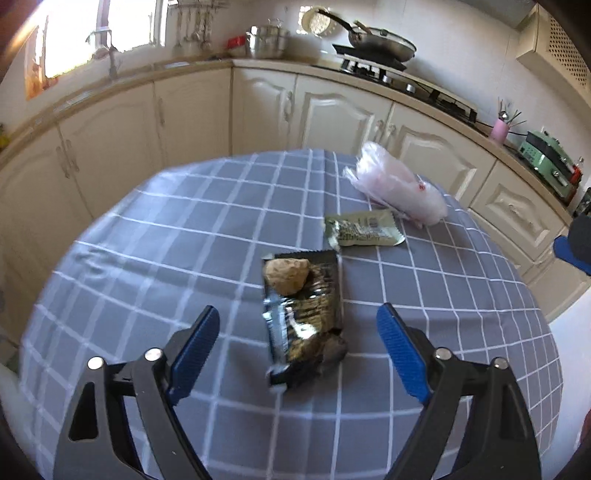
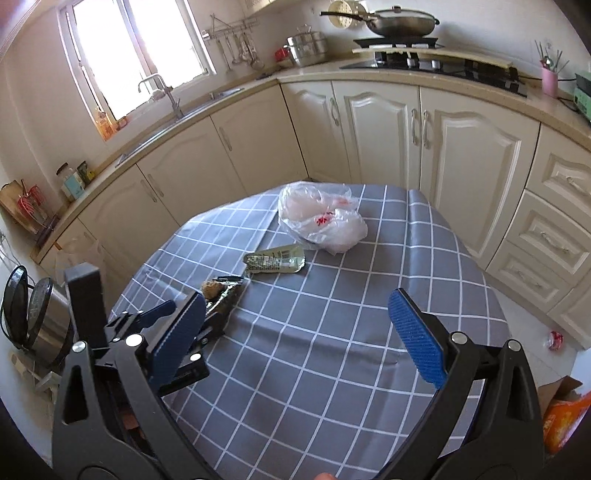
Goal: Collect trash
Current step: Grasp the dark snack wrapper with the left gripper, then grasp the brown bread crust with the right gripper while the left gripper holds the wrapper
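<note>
A shiny black snack wrapper lies on the grey checked tablecloth, with a brown crumpled lump on its far end. My left gripper is open, its blue pads on either side of the wrapper just above the table. A pale green wrapper lies beyond, then a crumpled clear plastic bag. My right gripper is open and empty above the cloth. The right wrist view shows the black wrapper, green wrapper, bag and left gripper.
Cream kitchen cabinets ring the table. A stove with a pan is on the counter. A steel bin with an open lid stands on the floor at left. An orange box and small litter lie on the floor at right.
</note>
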{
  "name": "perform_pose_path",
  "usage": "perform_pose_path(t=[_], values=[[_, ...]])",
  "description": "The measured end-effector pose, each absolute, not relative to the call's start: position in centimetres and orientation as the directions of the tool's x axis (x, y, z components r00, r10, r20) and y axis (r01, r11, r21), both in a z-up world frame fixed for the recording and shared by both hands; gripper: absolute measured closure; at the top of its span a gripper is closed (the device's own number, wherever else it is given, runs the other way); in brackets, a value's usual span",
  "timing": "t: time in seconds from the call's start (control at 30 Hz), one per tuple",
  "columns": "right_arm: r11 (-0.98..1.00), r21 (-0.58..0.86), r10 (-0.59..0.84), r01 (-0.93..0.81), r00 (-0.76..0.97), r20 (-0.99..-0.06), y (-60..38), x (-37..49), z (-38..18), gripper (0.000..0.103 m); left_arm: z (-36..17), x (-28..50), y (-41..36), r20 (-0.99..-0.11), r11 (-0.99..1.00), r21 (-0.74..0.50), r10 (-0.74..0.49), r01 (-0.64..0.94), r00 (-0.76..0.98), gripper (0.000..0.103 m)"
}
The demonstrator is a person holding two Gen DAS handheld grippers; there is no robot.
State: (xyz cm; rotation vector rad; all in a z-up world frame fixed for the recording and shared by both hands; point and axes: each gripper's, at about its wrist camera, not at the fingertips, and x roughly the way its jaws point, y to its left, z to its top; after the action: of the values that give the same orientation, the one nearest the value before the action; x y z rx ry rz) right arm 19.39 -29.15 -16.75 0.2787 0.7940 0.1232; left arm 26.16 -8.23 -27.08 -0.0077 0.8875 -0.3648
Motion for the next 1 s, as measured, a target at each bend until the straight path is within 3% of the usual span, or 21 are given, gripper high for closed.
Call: perform_pose_path(t=[0.1,0.4,0.67,0.77,0.83,0.97,1.0], values=[[0.952,0.305,0.237,-0.019,0.678,-0.696,-28.7,20.4,-17.7,0.006,-27.1,26.6,-7.9,-0.748,0.916,-0.209,-0.375,0.342,0.548,0.079],[0.937,0.304,0.345,-0.173,0.589,-0.731,-23.6,22.9,-20.3,0.006,-27.3,24.1,-5.4,-0.743,0.896,-0.234,-0.415,0.377,0.525,0.084],[0.911,0.276,0.404,-0.305,0.530,-0.746,-16.8,26.0,-22.1,0.007,-27.0,20.7,0.4,-0.745,0.931,-0.226,-0.355,0.287,0.564,0.084],[0.915,0.239,0.384,-0.324,0.523,-0.761,-14.4,28.1,-23.0,0.017,-27.0,20.4,2.3,-0.747,0.951,-0.203,-0.303,0.231,0.591,0.084],[0.920,0.226,0.369,-0.320,0.514,-0.775,-13.4,29.2,-23.9,0.033,-26.7,20.3,3.0,-0.747,0.960,-0.189,-0.277,0.207,0.605,0.084],[0.930,0.147,0.322,-0.337,0.554,-0.768,-11.9,29.9,-24.2,0.053,-26.2,20.3,4.0,-0.742,0.968,-0.175,-0.249,0.179,0.623,0.084],[0.927,0.134,0.320,-0.350,0.554,-0.769,-11.6,29.8,-24.2,0.073,-26.1,20.3,4.1,-0.742,0.969,-0.174,-0.246,0.176,0.624,0.084]])
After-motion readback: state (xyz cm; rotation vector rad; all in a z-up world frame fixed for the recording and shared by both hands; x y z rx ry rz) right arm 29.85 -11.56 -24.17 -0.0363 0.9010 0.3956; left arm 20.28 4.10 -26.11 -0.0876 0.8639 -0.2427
